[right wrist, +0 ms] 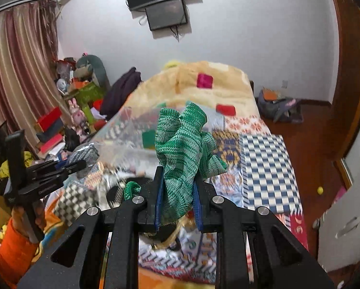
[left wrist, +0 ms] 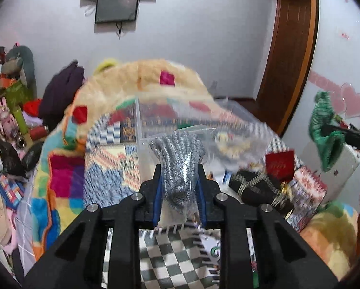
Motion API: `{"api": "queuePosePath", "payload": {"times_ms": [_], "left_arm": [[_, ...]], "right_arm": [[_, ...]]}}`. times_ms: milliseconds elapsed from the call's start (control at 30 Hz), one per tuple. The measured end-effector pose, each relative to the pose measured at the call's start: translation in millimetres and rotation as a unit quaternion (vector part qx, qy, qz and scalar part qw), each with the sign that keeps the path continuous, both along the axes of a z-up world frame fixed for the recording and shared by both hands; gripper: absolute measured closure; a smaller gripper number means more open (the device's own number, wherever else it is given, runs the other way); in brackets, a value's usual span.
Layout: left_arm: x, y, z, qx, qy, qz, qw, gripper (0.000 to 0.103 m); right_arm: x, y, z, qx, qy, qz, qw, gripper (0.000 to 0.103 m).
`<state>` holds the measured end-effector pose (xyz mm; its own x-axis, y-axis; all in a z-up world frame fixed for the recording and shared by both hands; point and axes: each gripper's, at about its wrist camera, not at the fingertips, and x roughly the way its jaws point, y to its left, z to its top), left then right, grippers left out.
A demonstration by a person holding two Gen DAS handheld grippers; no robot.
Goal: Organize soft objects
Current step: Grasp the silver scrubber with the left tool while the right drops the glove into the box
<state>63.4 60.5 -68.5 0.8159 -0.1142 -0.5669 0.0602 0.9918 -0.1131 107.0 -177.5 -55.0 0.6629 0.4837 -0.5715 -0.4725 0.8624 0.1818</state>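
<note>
My left gripper (left wrist: 179,168) is shut on a grey knit glove in a clear plastic bag (left wrist: 177,154), held up above the bed. It also shows in the right wrist view (right wrist: 83,155), at the left. My right gripper (right wrist: 178,171) is shut on a green knit glove (right wrist: 184,139), held up above the bed. That green glove also shows in the left wrist view (left wrist: 323,130), at the far right. A clear plastic box (left wrist: 228,120) stands on the bed behind both gloves, seen in the right wrist view (right wrist: 131,130) too.
The bed carries a patchwork quilt (right wrist: 262,149) and a heaped plush blanket (left wrist: 136,82). A black item with gold trim (left wrist: 259,190) and a red pouch (left wrist: 280,166) lie on the bed. Clutter and toys (right wrist: 78,110) stand left. A wooden door (left wrist: 288,48) is right.
</note>
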Motion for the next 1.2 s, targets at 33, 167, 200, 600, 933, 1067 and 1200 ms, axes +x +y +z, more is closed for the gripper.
{"api": "queuePosePath", "payload": {"times_ms": [33,167,200,600,933,1067,1200], "left_arm": [[-0.8,0.6,8.4,0.0,-0.012,0.001,0.9999,0.079],[3.8,1.3,30.1,0.0,-0.042,0.002,0.9991,0.079],[6.7,1.2,34.8,0.001,-0.048,0.004,0.9989,0.079],[65.3,-6.5,42.6,0.03,-0.046,0.008,0.9985,0.079],[125.5,-5.8,-6.0,0.031,0.037,0.011,0.9988,0.079],[140.0,-11.7,-24.0,0.046,0.064,0.01,0.9969,0.079],[144.4,-17.4,-34.1,0.057,0.077,0.009,0.9953,0.078]], "right_arm": [[2.4,3.3,2.4,0.001,-0.004,0.002,1.0,0.084],[15.0,17.4,12.0,0.009,-0.021,0.009,1.0,0.084],[18.8,21.8,14.0,0.011,-0.024,0.011,1.0,0.084],[68.8,70.4,11.3,-0.012,-0.028,0.009,1.0,0.084],[105.2,95.0,-21.5,-0.071,0.028,-0.002,0.997,0.084],[116.7,101.3,-36.5,-0.096,0.055,0.001,0.994,0.084],[119.0,111.9,-49.1,-0.129,0.071,0.012,0.989,0.084]]}}
